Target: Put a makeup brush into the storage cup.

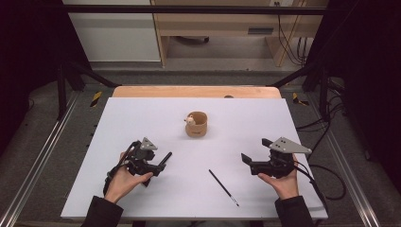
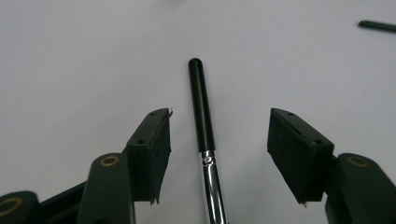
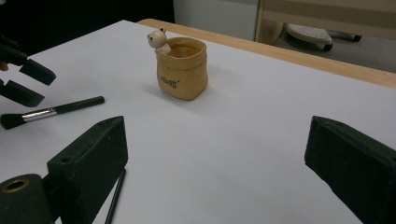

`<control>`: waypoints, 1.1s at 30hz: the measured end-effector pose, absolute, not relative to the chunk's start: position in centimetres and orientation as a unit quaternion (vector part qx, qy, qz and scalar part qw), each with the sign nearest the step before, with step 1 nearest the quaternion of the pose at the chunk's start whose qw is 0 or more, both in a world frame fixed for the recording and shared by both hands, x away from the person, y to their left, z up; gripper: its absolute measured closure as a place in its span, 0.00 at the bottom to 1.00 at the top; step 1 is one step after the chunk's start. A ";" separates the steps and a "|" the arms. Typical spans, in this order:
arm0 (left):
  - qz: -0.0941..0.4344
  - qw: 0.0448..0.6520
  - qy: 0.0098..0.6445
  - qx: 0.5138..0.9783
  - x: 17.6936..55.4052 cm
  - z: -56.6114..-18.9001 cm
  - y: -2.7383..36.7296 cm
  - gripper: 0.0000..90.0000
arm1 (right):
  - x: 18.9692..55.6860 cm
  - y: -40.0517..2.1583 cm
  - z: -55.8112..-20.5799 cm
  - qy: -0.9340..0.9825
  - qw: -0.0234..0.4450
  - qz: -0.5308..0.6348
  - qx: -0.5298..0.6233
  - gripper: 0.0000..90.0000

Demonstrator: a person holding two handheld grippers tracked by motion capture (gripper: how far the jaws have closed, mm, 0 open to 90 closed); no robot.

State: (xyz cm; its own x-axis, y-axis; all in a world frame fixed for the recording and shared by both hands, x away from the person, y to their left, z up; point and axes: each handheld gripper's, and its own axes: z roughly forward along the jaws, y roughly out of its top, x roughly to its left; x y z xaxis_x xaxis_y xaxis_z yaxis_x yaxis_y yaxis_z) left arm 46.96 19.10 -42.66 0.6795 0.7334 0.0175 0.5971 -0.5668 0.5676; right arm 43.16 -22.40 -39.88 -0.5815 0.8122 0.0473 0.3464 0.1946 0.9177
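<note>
A make-up brush (image 2: 201,107) with a black handle and a silver ferrule lies flat on the white board. It sits between the jaws of my left gripper (image 2: 219,126), and neither pad touches it. From above, its handle (image 1: 165,158) pokes out past my left gripper (image 1: 158,164) at the front left. In the right gripper view, that gripper (image 3: 23,81) hovers just over the brush (image 3: 51,112). My right gripper (image 1: 255,150) rests at the front right, open and with nothing between its fingers (image 3: 219,154). It points at a tan bag-shaped pot (image 3: 182,67) with a small bear on its rim.
A thin black stick-like brush (image 1: 223,187) lies on the board between the two hands, close to my right gripper's left jaw (image 3: 114,196). The pot (image 1: 196,124) stands mid-board. The white board (image 1: 142,118) covers a wooden table, with black frame posts at the sides.
</note>
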 end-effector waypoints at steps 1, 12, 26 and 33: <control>0.126 0.258 0.380 0.879 47.2 -42.7 19.0 0.42 | 43.2 -22.4 -39.9 0.737 0.234 0.498 0.392 0.07; 0.106 0.214 0.375 0.896 48.2 -43.2 18.5 0.41 | 43.1 -22.5 -39.8 0.738 0.232 0.498 0.392 0.07; 0.080 0.180 0.370 0.908 48.5 -44.6 17.8 0.59 | 43.1 -22.5 -39.8 0.738 0.231 0.497 0.393 0.07; 0.073 0.179 0.374 0.907 48.5 -44.9 18.0 0.67 | 43.1 -22.4 -39.8 0.740 0.230 0.496 0.393 0.07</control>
